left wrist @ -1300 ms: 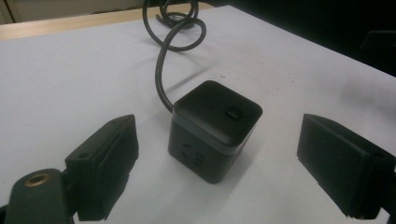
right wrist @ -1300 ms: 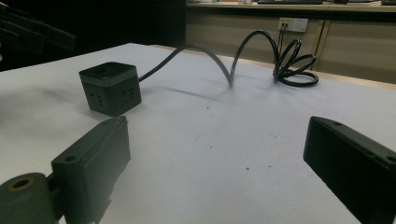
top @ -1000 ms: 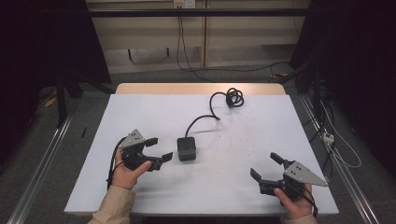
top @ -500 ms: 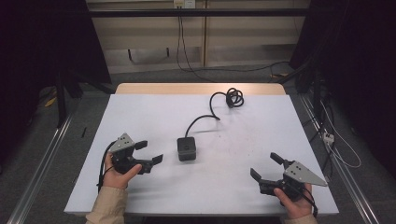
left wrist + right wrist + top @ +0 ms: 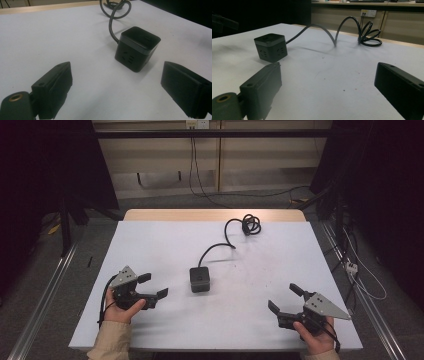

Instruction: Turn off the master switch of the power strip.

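White table (image 5: 165, 240) carries a black socket cube (image 5: 199, 279); the left gripper (image 5: 153, 286), fingers open, faces it for grabbing, while the right gripper (image 5: 284, 299) waits open.

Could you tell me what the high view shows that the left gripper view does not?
The high view alone shows the person's two hands, the left hand-held gripper and the right hand-held gripper, both open, and the grey floor around the table. The left gripper view alone shows the socket holes on the side of the black cube-shaped power strip. Both show that cube, its black cable and the white table.
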Demonstrator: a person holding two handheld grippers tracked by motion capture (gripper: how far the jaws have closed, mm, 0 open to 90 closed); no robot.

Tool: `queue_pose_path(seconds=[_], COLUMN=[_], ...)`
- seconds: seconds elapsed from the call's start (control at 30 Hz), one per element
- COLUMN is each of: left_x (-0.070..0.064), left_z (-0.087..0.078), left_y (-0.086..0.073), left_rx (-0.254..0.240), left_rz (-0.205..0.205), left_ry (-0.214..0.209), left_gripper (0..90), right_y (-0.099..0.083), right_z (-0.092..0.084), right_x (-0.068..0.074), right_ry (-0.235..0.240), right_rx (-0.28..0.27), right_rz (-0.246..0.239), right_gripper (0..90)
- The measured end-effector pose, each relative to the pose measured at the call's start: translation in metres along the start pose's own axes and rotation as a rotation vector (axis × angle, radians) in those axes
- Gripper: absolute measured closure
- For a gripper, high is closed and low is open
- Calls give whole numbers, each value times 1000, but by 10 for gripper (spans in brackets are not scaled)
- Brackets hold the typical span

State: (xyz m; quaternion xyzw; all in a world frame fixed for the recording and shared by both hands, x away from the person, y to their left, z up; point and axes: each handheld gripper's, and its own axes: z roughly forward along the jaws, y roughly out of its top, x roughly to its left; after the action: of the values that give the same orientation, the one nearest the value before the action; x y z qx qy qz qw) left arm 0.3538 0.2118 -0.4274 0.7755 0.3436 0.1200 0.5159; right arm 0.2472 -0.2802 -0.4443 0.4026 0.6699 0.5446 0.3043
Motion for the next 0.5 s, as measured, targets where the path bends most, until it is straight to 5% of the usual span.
queue_pose_path(seconds=[0.5], left_x=[6], left_z=[-11], left_y=[-8], left_rx=[0], left_rz=[-13], left_ry=[21], left_gripper=[99], right_y=[0], right_z=[0], right_x=[0], right_ry=[1], right_rx=[0], right_rz=[-1], right_gripper=[64])
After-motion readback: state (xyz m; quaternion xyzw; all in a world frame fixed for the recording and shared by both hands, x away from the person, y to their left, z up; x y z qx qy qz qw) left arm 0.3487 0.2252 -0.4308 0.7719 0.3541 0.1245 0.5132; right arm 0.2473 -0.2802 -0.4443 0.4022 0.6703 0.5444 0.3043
